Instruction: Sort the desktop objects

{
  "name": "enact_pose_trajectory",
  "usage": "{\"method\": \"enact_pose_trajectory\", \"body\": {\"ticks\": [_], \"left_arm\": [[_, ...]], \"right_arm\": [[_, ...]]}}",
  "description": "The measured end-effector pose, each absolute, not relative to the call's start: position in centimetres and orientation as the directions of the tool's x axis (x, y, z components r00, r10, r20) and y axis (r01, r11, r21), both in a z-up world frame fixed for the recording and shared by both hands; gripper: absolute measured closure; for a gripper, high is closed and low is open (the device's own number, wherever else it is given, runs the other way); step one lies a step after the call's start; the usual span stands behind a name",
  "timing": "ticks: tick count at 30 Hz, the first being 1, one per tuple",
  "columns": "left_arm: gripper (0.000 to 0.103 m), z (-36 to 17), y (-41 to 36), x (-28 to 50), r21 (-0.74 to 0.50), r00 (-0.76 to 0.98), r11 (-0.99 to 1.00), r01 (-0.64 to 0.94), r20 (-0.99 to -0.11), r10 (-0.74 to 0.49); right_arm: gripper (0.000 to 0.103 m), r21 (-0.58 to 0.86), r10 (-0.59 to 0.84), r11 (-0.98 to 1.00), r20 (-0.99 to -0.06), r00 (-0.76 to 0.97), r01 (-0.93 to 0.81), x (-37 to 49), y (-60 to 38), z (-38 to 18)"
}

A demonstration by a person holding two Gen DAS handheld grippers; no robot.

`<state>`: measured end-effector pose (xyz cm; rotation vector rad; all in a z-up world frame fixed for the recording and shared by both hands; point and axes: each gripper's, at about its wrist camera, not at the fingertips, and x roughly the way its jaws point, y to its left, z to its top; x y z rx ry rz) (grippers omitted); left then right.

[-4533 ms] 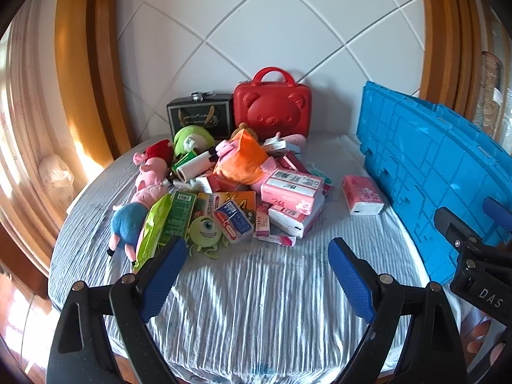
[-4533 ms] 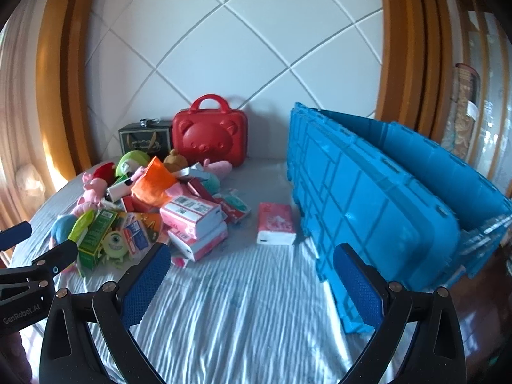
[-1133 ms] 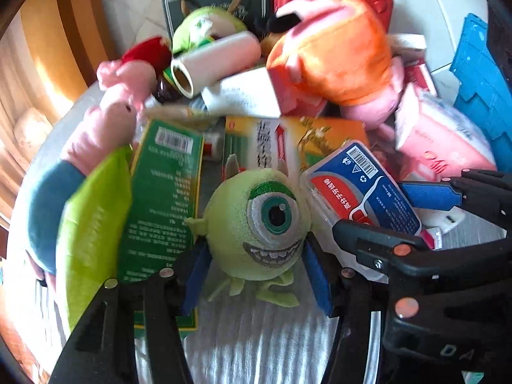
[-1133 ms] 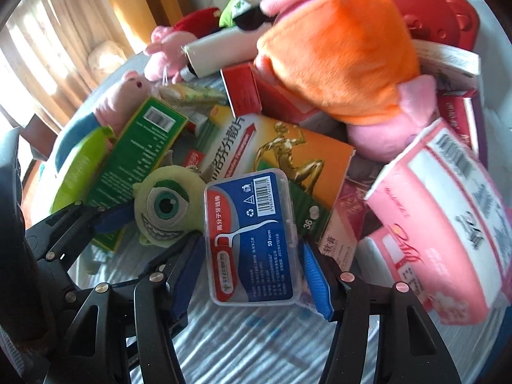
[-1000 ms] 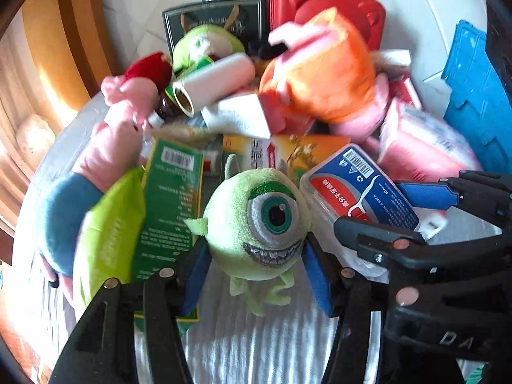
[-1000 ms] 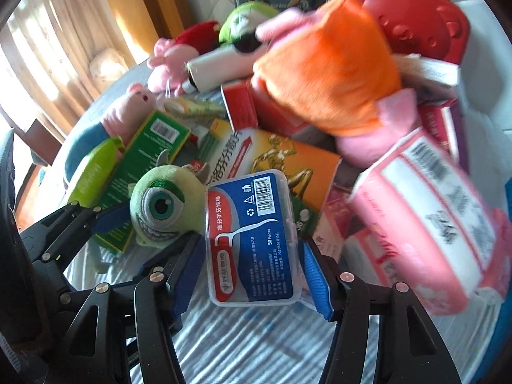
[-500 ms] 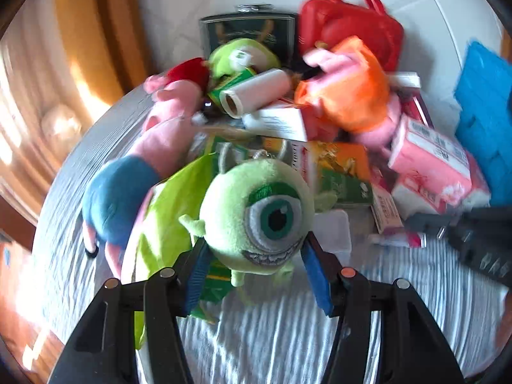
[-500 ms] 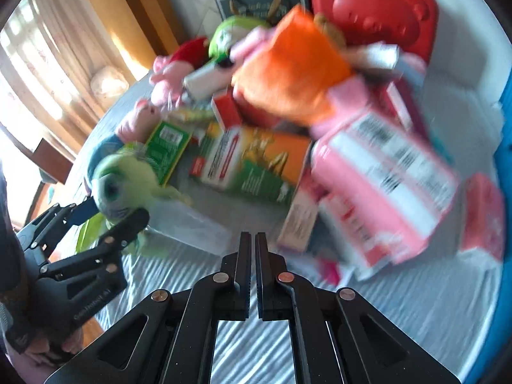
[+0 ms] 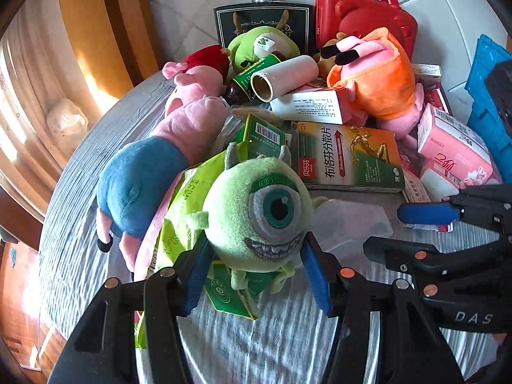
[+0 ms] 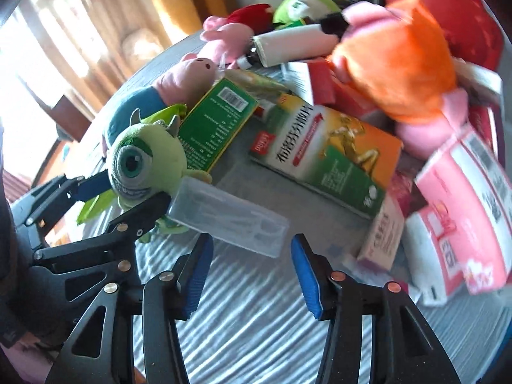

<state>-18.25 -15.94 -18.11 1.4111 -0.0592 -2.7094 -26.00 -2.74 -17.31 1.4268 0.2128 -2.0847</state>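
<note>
Left wrist view: left hand-held gripper (image 9: 256, 272) clamped on the one-eyed green plush (image 9: 256, 214), a blue pad pressing each side, toy lifted clear of the striped worktop (image 9: 288, 345). Right wrist view: right hand-held gripper (image 10: 249, 275) with jaws opening, pads part-spread, nothing between them; clear plastic box (image 10: 227, 217) lies just beyond the fingertips, untouched. A second ago that box, blue label up, sat gripped in the right jaws beside the plush; half a second ago the jaws were fully together and empty. Plush now sits left of the medicine carton (image 10: 326, 166).
</note>
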Motion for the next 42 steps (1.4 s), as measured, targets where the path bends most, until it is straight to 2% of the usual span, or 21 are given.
{"method": "enact_pose_trajectory", "body": {"ticks": [6,9,12,16,21,25,26,27,28,30,34,36,38,41,42], "left_arm": [[0.049,-18.6,-16.1,-17.6,0.077,-0.558,-0.995,0.060,-0.824,-0.097],[0.049,-19.3,-16.2,-16.8,0.067,-0.531,-0.991,0.113,-0.839,-0.117],[0.056,-20.9,-16.5,-16.1,0.040,-0.472,-0.981,0.188,-0.873,-0.126],[0.057,-22.9,-17.0,-14.5,0.018,-0.424,-0.954,0.299,-0.893,-0.150],[0.057,-23.2,-17.2,-13.2,0.011,-0.427,-0.927,0.374,-0.886,-0.183],[0.057,-21.9,-16.9,-11.2,-0.036,-0.462,-0.928,0.372,-0.874,-0.151],[0.057,-21.7,-16.7,-10.7,-0.035,-0.453,-0.927,0.374,-0.879,-0.149],[0.056,-21.6,-16.6,-10.4,-0.033,-0.440,-0.925,0.379,-0.886,-0.149],[0.055,-21.3,-16.5,-10.1,-0.036,-0.429,-0.920,0.390,-0.891,-0.147],[0.050,-20.4,-16.5,-9.7,-0.064,-0.434,-0.913,0.403,-0.892,-0.129],[0.022,-16.8,-15.2,-9.7,-0.098,-0.501,-0.909,0.404,-0.856,-0.130],[0.014,-15.7,-14.3,-10.3,-0.101,-0.524,-0.916,0.388,-0.842,-0.128],[0.012,-16.4,-13.1,-11.3,-0.086,-0.507,-0.928,0.362,-0.854,-0.118],[0.012,-20.0,-12.0,-12.6,-0.002,-0.421,-0.929,0.369,-0.892,-0.165],[0.015,-21.0,-12.2,-12.8,0.028,-0.401,-0.924,0.381,-0.896,-0.192]], "right_arm": [[0.043,0.117,-0.343,-0.744,-0.912,-0.226,0.657,-26.7,-3.9,-18.4],[0.043,0.122,-0.357,-0.721,-0.909,-0.215,0.683,-26.8,-4.3,-18.7],[0.043,0.135,-0.378,-0.693,-0.905,-0.197,0.708,-26.7,-4.6,-19.0],[0.042,0.124,-0.380,-0.660,-0.906,-0.187,0.741,-26.3,-4.8,-19.2],[0.026,0.085,-0.409,-0.590,-0.889,-0.206,0.803,-25.9,-5.2,-17.9],[0.027,0.080,-0.417,-0.582,-0.884,-0.213,0.810,-26.8,-4.9,-17.4],[0.036,0.080,-0.414,-0.591,-0.884,-0.216,0.803,-27.0,-4.6,-17.1],[0.046,0.085,-0.417,-0.595,-0.883,-0.216,0.799,-27.2,-4.4,-16.9],[0.047,0.086,-0.418,-0.598,-0.882,-0.219,0.797,-27.4,-4.2,-16.8],[0.047,0.092,-0.422,-0.611,-0.878,-0.225,0.786,-27.5,-2.5,-16.4],[0.045,0.128,-0.431,-0.643,-0.876,-0.218,0.755,-27.1,0.2,-15.8],[0.041,0.140,-0.431,-0.662,-0.875,-0.220,0.737,-27.6,1.2,-15.8],[0.040,0.149,-0.430,-0.679,-0.875,-0.225,0.719,-27.7,2.3,-15.9],[0.040,0.171,-0.435,-0.694,-0.873,-0.219,0.700,-27.8,3.2,-16.2],[0.040,0.176,-0.436,-0.696,-0.874,-0.216,0.696,-27.8,3.3,-16.5]]}}
